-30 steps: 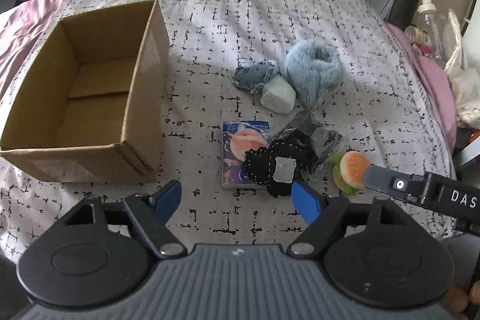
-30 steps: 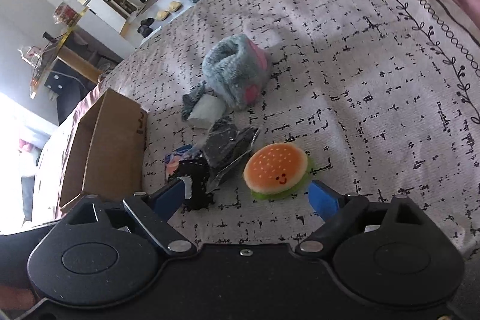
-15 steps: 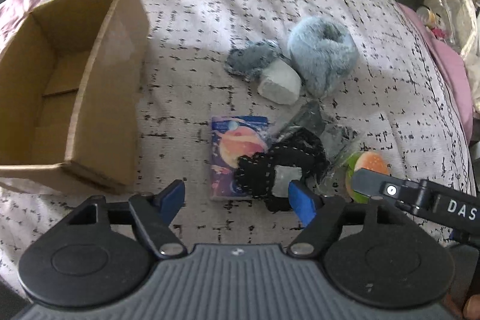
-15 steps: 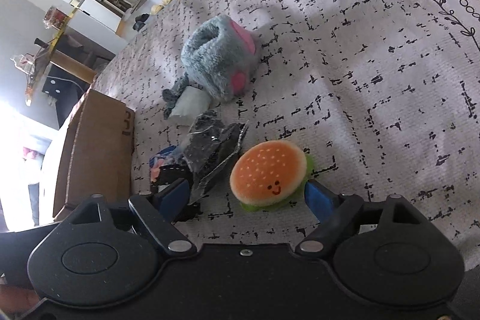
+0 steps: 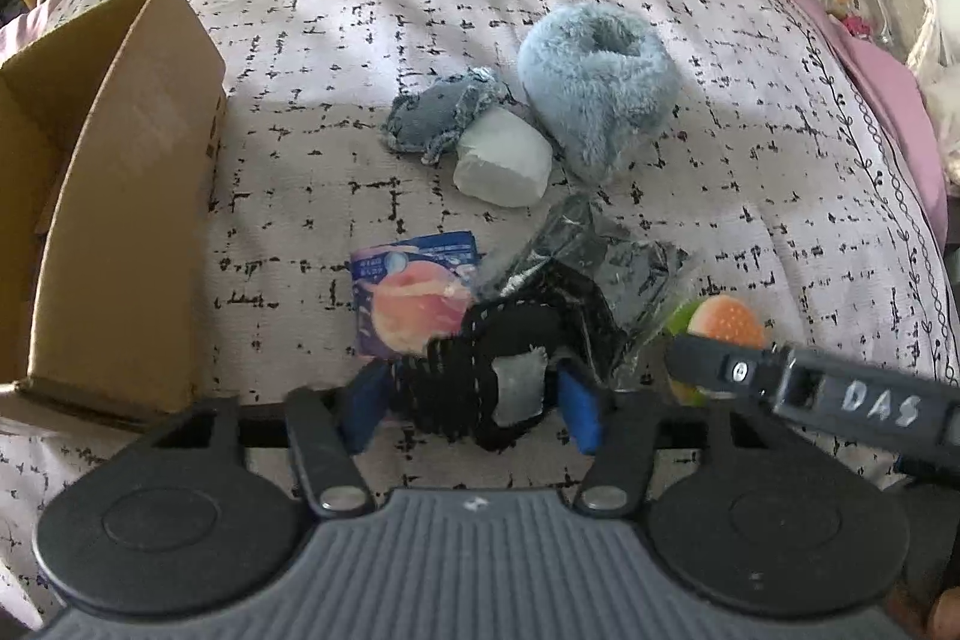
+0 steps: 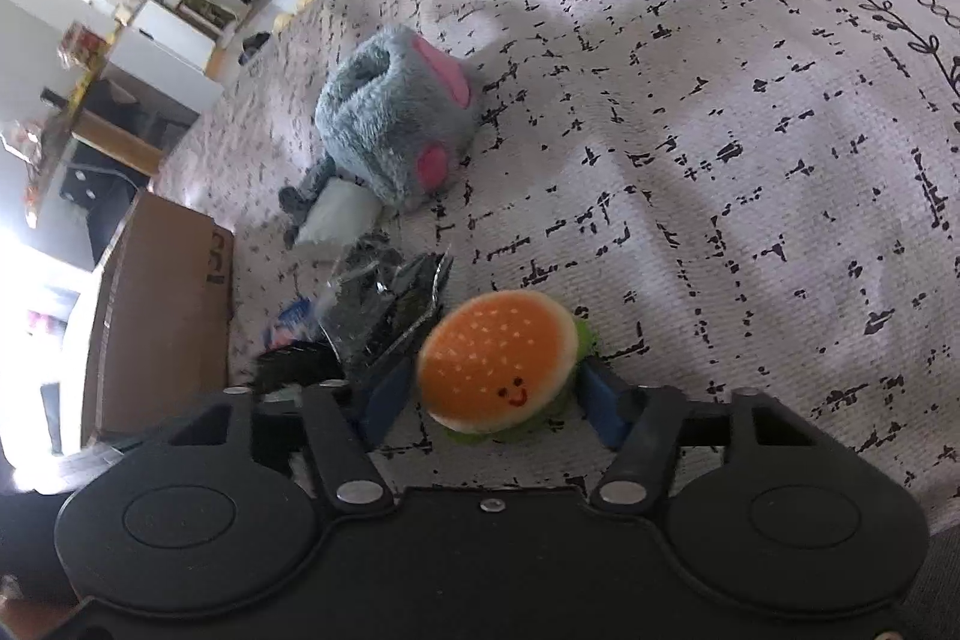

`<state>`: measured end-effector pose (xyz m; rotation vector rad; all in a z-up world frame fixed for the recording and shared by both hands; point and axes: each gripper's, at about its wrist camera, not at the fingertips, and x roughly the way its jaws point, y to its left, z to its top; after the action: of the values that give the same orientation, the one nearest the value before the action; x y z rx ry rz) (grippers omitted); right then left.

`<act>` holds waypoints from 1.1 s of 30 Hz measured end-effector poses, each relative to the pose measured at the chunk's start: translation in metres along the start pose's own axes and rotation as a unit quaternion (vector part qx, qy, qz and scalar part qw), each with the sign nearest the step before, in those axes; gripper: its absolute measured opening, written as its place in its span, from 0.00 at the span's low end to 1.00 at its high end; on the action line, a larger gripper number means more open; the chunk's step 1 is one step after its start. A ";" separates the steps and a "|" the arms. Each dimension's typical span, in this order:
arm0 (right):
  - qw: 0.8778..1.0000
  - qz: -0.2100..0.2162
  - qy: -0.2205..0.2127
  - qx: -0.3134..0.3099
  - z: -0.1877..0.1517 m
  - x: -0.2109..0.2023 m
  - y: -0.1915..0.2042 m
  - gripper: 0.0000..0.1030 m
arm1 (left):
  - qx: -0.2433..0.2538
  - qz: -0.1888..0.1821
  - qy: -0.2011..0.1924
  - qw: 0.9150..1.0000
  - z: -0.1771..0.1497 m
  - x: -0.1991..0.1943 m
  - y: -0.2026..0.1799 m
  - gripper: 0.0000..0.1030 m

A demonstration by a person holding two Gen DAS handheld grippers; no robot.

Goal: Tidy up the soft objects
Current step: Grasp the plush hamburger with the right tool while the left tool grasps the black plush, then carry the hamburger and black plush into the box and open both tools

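Nothing is showing inside the cardboard box (image 5: 126,196) yet; every soft thing is still lying on the bed (image 5: 750,148) right of the box. The left gripper (image 5: 474,400) is straddling the black pouch (image 5: 480,370), jaws spread. The right gripper (image 6: 498,394) is bracketing the burger plush (image 6: 498,361), jaws spread. Its arm is reading "DAS".

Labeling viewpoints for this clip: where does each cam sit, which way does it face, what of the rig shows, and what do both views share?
Left wrist: on the left gripper, low over the bed, facing the pile; its blue fingers straddle the black fabric piece; the right gripper's arm crosses at right.
Right wrist: on the right gripper, facing across the bed toward the window; fingers flank the burger plush.
Shared: burger plush, grey plush slipper, cardboard box.
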<state>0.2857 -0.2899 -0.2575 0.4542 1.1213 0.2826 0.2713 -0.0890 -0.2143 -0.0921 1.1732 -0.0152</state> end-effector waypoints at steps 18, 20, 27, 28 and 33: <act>0.995 -0.049 -0.054 -0.070 -0.020 -0.043 0.038 0.45 | -0.046 -0.052 -0.056 0.996 -0.012 -0.057 0.026 0.18; 0.994 -0.047 -0.062 -0.072 -0.021 -0.050 0.042 0.45 | -0.054 -0.053 -0.065 0.995 -0.013 -0.067 0.031 0.18; 0.990 -0.055 -0.091 -0.088 -0.026 -0.071 0.068 0.45 | -0.067 -0.066 -0.102 0.990 -0.019 -0.097 0.048 0.18; 0.990 -0.054 -0.094 -0.090 -0.027 -0.073 0.072 0.45 | -0.068 -0.065 -0.107 0.990 -0.020 -0.101 0.050 0.18; 0.988 -0.044 -0.105 -0.105 -0.035 -0.081 0.096 0.45 | -0.079 -0.062 -0.120 0.988 -0.028 -0.118 0.073 0.18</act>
<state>0.2216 -0.2344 -0.1587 0.2408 0.8918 0.2649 0.1973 -0.0110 -0.1225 -0.2991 0.9258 -0.0214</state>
